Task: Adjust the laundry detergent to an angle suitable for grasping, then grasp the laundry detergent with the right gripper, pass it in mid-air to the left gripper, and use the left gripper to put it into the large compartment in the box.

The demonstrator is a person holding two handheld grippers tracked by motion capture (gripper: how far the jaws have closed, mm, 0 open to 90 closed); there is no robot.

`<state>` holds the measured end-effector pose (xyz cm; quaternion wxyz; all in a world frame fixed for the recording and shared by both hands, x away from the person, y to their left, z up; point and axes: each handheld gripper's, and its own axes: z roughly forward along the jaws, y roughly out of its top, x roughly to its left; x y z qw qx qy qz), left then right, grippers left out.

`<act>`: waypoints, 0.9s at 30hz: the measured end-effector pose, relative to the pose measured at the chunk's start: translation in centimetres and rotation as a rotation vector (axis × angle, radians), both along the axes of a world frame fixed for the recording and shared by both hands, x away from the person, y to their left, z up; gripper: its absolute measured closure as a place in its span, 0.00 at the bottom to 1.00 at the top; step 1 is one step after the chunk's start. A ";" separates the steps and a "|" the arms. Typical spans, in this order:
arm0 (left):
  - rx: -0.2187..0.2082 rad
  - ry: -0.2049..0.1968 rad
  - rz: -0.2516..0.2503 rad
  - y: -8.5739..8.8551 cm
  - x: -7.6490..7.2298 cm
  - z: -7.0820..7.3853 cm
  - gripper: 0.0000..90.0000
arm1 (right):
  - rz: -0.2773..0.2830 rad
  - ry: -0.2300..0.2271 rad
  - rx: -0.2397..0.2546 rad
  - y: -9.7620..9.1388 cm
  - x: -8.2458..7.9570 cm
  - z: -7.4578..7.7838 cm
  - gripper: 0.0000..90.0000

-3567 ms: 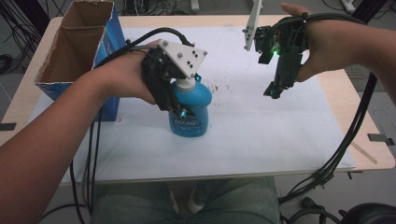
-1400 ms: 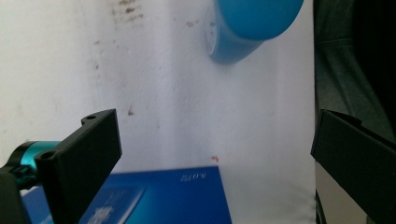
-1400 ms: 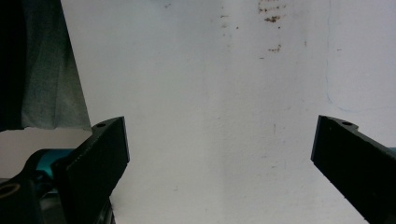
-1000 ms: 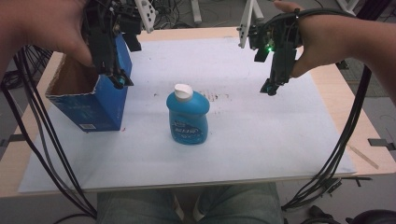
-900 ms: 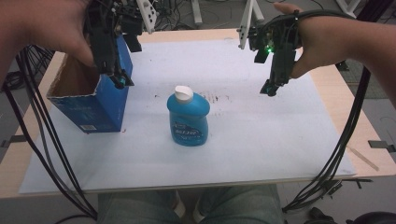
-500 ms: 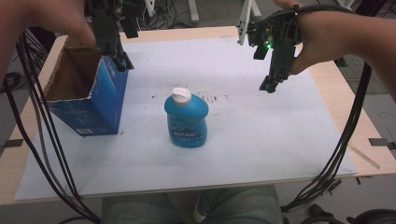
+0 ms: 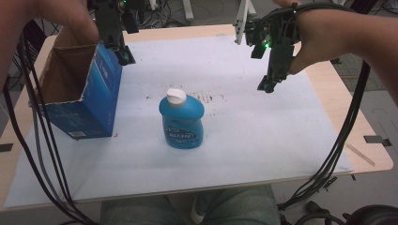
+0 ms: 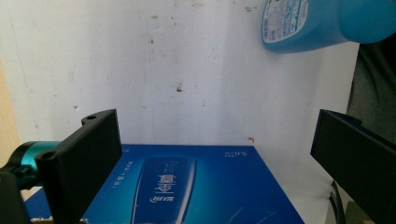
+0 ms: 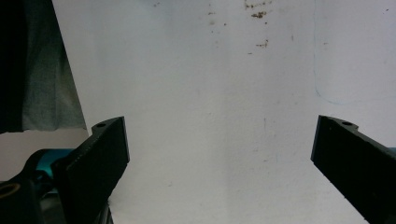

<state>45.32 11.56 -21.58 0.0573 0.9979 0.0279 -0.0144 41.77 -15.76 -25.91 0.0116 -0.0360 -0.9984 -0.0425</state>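
Bottle (image 7: 181,120) stands upright near the middle of the bench (image 7: 361,122), on the white sheet (image 7: 244,140), white cap on top, label facing the near edge. Nothing touches it.

Box (image 7: 80,89) sits at the left edge of the sheet, open top up, blue sides, brown inside. It's near the bottle, with a gap of bare sheet between them.

Left gripper (image 7: 124,55) hangs over the box's far right corner, toward the far left corner of the bench. In our left gripper view its jaws are spread wide with nothing between them; the box's blue face (image 8: 187,186) lies below them, and the bottle's base (image 8: 322,23) shows at the top right.

Right gripper (image 7: 266,85) is held above the far right part of the sheet, well apart from the bottle, jaws pointing down. In our right gripper view they're released, wide apart, bare speckled sheet (image 9: 210,116) between them.

Cables (image 7: 345,136) trail off the right edge; another bundle (image 7: 40,150) hangs past the left side. The person's knees (image 7: 187,206) show under the near edge.
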 end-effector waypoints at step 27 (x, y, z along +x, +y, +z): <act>-0.012 0.004 -0.049 -0.2 -1.6 -0.4 0.02 | -0.014 0.003 0.198 -0.3 -4.6 -2.3 0.04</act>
